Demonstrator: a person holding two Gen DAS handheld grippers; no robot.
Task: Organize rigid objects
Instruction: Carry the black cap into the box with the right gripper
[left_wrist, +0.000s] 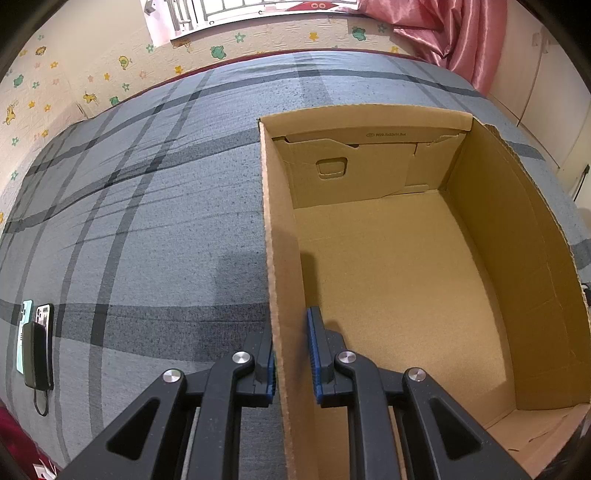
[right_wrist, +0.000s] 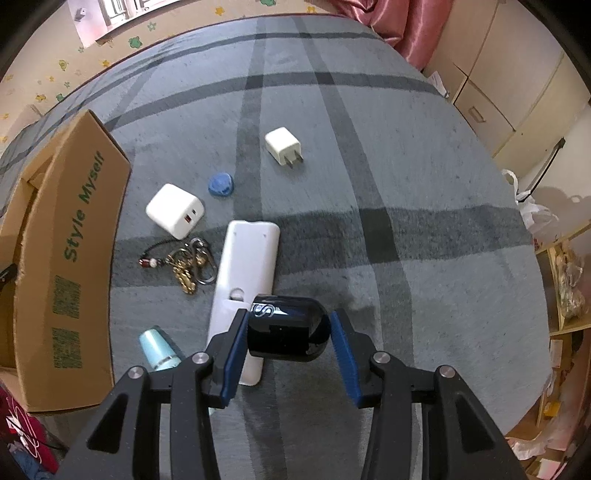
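Left gripper (left_wrist: 291, 360) clamps box wall (left_wrist: 284, 332); right gripper (right_wrist: 290, 354) grips black capsule (right_wrist: 288, 328).

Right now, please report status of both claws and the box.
Left claw clamped on cardboard box wall. Right claw holds black capsule. Box empty. White remote lies underneath.

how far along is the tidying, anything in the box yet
Barely started. Nothing shows inside the cardboard box; the left gripper is clamped on its side wall. In hand: the right gripper holds a black rounded object. Left on the bedspread: white remote, two chargers, keychain, blue piece, light blue cylinder.
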